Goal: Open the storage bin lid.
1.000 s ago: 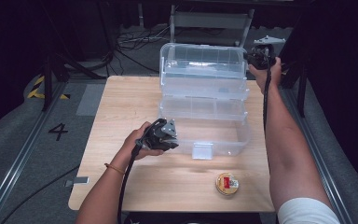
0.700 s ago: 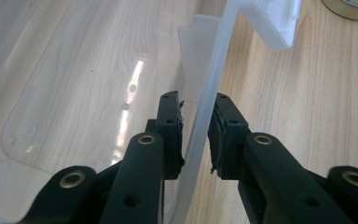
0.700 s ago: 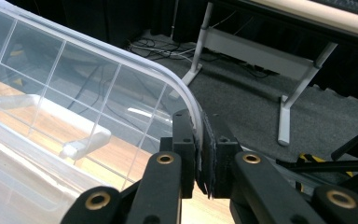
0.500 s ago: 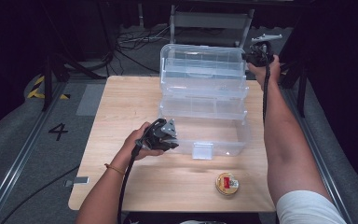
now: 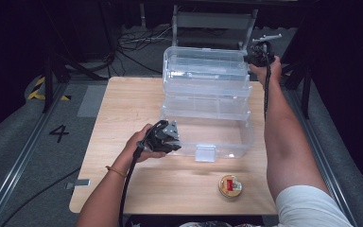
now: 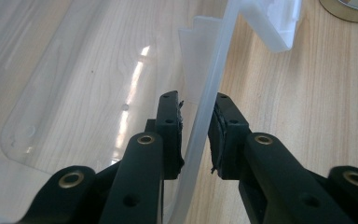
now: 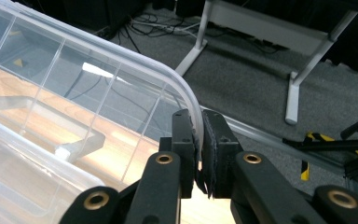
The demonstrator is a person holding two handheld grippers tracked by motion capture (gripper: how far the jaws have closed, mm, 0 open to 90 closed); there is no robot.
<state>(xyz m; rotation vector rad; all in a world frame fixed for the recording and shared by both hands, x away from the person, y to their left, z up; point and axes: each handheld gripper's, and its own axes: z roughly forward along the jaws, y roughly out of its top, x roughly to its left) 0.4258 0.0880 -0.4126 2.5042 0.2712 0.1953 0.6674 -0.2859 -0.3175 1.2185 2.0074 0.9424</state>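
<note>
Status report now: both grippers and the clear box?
Left gripper clamps box front wall. Right gripper shut on lid corner. Tin near, not blocking.

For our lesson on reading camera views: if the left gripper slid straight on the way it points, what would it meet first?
Probably the latch on the box's front wall: the left gripper straddles that wall, and the latch sits further along it. Depth is hard to judge.

Pale wooden surface [image 5: 118, 113], rectangular, grain running lengthwise, set on grey carpeted floor [image 5: 23, 137]. Directly on it: clear plastic tiered organizer box [image 5: 205, 101], spanning the far and right middle part; small round tin [image 5: 230, 185] with a gold rim and red label, near the front edge, apart from the box.
</note>
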